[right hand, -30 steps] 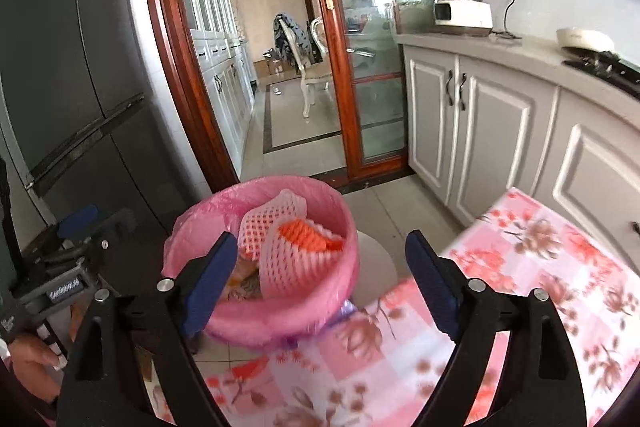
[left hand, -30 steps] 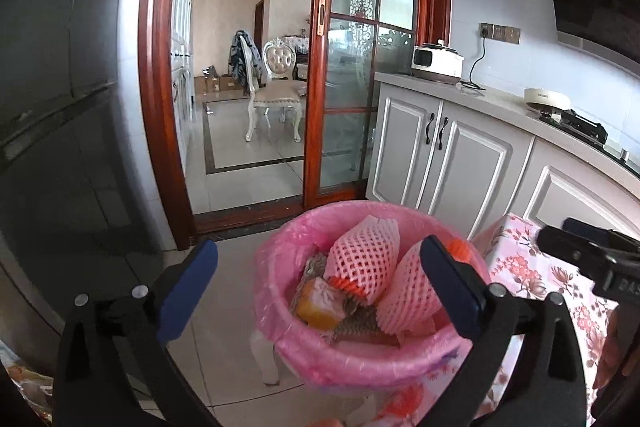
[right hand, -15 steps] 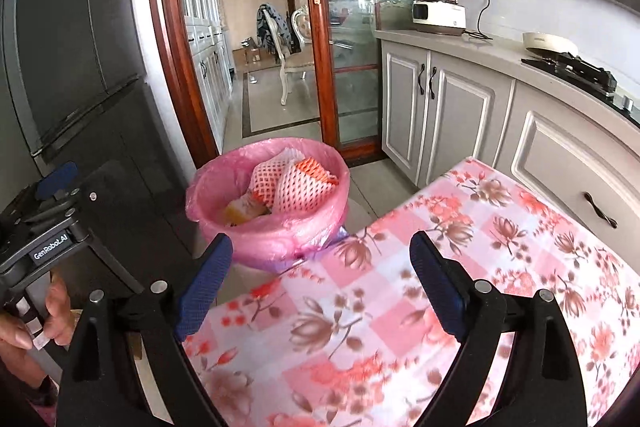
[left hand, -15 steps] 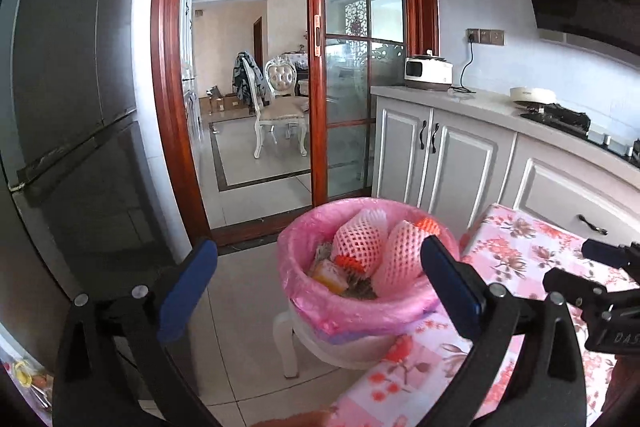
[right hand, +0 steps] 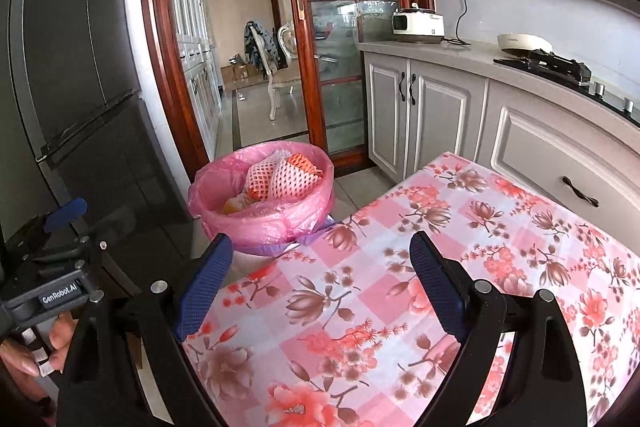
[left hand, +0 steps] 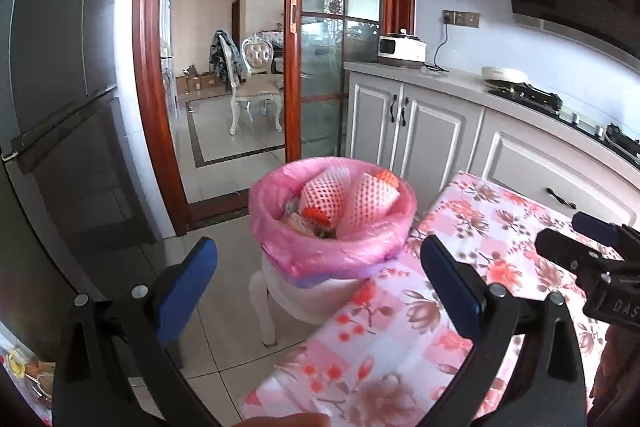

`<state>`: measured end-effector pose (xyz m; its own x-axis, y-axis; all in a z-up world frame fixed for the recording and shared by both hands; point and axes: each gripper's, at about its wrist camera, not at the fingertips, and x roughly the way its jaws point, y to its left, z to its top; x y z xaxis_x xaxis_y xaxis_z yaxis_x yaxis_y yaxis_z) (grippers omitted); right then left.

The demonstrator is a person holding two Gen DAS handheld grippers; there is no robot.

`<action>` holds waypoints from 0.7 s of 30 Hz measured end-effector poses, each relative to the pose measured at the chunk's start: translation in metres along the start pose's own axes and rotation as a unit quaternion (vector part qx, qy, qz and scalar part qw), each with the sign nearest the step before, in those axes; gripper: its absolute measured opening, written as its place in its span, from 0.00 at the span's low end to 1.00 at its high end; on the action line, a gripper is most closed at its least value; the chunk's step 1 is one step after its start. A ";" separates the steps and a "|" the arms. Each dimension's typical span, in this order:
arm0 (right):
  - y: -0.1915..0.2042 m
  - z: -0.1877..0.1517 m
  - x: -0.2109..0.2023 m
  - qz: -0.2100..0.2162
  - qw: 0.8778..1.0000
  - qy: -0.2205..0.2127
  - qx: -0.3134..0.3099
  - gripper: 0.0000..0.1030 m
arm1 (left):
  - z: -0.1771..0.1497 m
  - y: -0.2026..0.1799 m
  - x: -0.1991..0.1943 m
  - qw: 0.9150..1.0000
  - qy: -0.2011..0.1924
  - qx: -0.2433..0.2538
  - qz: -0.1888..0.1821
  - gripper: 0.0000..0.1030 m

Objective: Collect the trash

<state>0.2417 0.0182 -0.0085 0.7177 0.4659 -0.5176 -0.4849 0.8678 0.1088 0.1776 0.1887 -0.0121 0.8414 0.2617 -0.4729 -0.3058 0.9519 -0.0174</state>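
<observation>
A trash bin lined with a pink bag (left hand: 280,239) stands on a white stool (left hand: 264,311) beside the table's corner; it also shows in the right wrist view (right hand: 276,223). Inside lie white foam fruit nets (left hand: 368,199), an orange net (right hand: 304,161) and other scraps. My left gripper (left hand: 316,281) is open and empty, held back from the bin, over the floor and table corner. My right gripper (right hand: 320,283) is open and empty above the floral tablecloth (right hand: 500,251), well behind the bin.
A dark fridge (right hand: 72,75) stands on the left. White cabinets with a counter (left hand: 416,123), a cooker (left hand: 402,49) and a gas hob (right hand: 552,61) run along the right. A red-framed glass sliding door (left hand: 298,67) opens to a dining room with chairs.
Both grippers have drawn back and up from the bin, so it looks smaller and farther. More of the tablecloth shows under the right gripper. Both stay open and empty.
</observation>
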 end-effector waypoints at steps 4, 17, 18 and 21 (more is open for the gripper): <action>-0.004 -0.003 -0.001 -0.003 1.000 0.001 0.002 0.82 | -0.003 -0.011 0.000 1.000 0.006 0.007 -0.006 0.96; -0.013 -0.010 0.000 -0.014 1.000 0.003 0.009 0.82 | -0.006 -0.022 0.005 1.000 0.014 0.019 -0.013 0.96; -0.013 -0.011 -0.001 -0.014 1.000 0.002 0.008 0.82 | -0.006 -0.022 0.005 1.000 0.015 0.018 -0.014 0.96; -0.013 -0.013 -0.003 -0.017 1.000 0.001 0.005 0.82 | -0.006 -0.024 0.006 1.000 0.014 0.017 -0.015 0.96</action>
<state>0.2395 0.0029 -0.0191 0.7322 0.4366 -0.5227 -0.4555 0.8845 0.1008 0.1875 0.1669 -0.0196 0.8367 0.2282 -0.4978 -0.2643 0.9644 -0.0021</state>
